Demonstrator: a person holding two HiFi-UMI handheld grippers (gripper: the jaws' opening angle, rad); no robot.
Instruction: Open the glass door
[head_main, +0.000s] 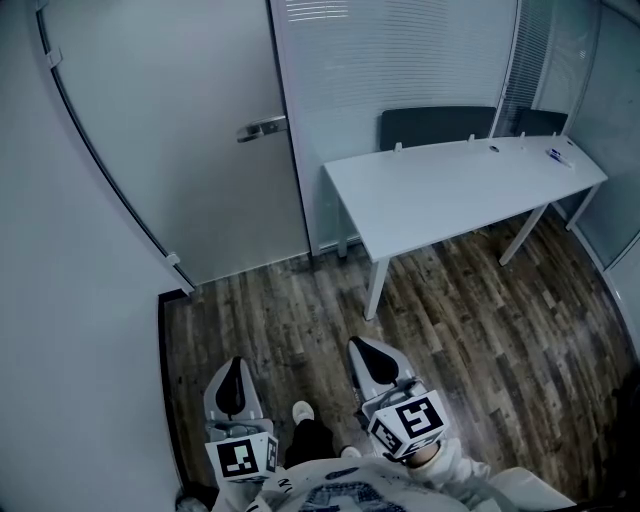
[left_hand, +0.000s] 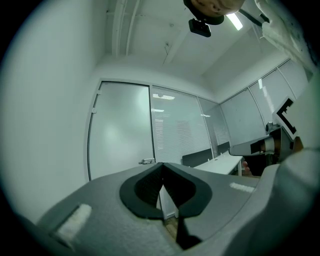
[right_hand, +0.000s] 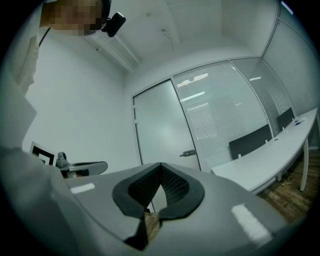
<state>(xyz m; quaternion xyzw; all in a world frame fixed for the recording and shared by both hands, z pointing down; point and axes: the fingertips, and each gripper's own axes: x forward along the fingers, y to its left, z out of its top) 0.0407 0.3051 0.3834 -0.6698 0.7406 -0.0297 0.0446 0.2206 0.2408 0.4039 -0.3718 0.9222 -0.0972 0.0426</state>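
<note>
While shut, both grippers (head_main: 234, 368) (head_main: 360, 348) level

We lose the glass door (head_main: 170, 130) top at the head view's edge. Chairs (head_main: 436, 126) sit mostly behind the table (head_main: 450, 200). Small item (head_main: 559, 156) on it is unreadable.

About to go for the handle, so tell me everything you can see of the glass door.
The door is a tall frosted glass panel, shut and upright. A metal lever handle sits level near its right edge, beside the blind-covered partition. Two small clips sit on its left edge, by the white wall. Nothing touches it.
</note>
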